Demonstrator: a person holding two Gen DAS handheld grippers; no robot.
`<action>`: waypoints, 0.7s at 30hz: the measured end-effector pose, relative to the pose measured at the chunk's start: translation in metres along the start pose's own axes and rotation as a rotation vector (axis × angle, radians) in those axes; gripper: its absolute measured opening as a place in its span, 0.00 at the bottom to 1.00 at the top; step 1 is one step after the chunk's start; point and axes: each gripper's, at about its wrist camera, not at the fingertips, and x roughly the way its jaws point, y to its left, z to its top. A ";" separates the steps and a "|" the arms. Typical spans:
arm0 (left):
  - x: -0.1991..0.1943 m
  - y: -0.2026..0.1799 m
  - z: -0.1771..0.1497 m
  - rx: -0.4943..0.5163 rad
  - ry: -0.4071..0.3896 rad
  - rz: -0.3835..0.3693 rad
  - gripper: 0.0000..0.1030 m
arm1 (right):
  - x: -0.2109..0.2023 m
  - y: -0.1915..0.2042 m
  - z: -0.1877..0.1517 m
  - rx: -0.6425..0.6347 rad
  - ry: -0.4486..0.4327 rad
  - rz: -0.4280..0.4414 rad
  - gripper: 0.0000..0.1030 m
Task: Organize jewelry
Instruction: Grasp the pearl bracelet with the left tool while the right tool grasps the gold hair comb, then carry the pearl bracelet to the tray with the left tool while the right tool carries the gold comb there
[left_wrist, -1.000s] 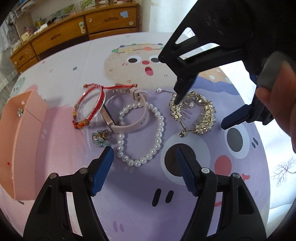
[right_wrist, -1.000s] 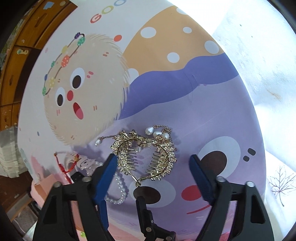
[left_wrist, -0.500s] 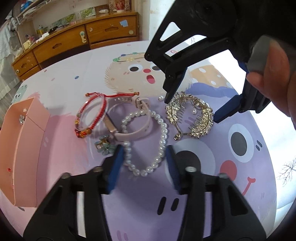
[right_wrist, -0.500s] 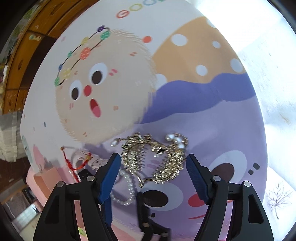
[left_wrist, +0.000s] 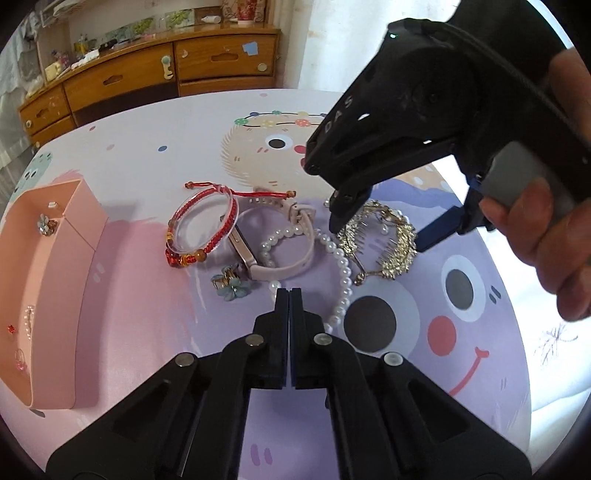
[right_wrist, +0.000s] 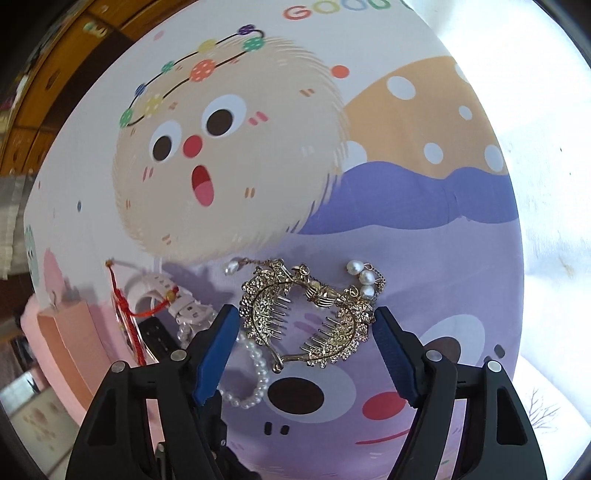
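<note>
My left gripper (left_wrist: 289, 295) is shut, its tips at the near end of the white pearl bracelet (left_wrist: 341, 266). The strand runs in under the fingertips, which hide the pinched part. My right gripper (right_wrist: 306, 317), also seen as the right gripper (left_wrist: 384, 229) in the left wrist view, points down with its jaws open. Its blue pads straddle the gold hair comb (right_wrist: 266, 314) without touching it; the comb (left_wrist: 400, 240) lies flat on the cloth. Left of the pearls lie a pale pink watch band (left_wrist: 255, 258), a red braided bracelet with a clear bangle (left_wrist: 201, 229) and a small blue flower earring (left_wrist: 231, 286).
A pink open box (left_wrist: 62, 295) with several small pieces inside stands at the left edge of the cartoon-print cloth (left_wrist: 388, 406). A person's hand (left_wrist: 554, 240) holds the right gripper. A wooden dresser (left_wrist: 166, 77) stands beyond the table.
My left jaws have gone from wide open to shut at the near end of the pearl bracelet. The right gripper has lifted and rolled a little above the gold comb, still open.
</note>
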 end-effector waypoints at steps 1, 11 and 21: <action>0.000 0.000 -0.001 0.005 0.008 -0.002 0.00 | -0.002 0.001 -0.004 -0.002 -0.010 0.000 0.65; -0.009 0.007 -0.010 -0.061 0.041 -0.058 0.00 | -0.034 -0.043 -0.031 0.011 -0.071 0.074 0.20; 0.005 0.005 0.003 -0.135 0.143 -0.028 0.00 | -0.057 -0.088 -0.027 0.046 -0.057 0.141 0.20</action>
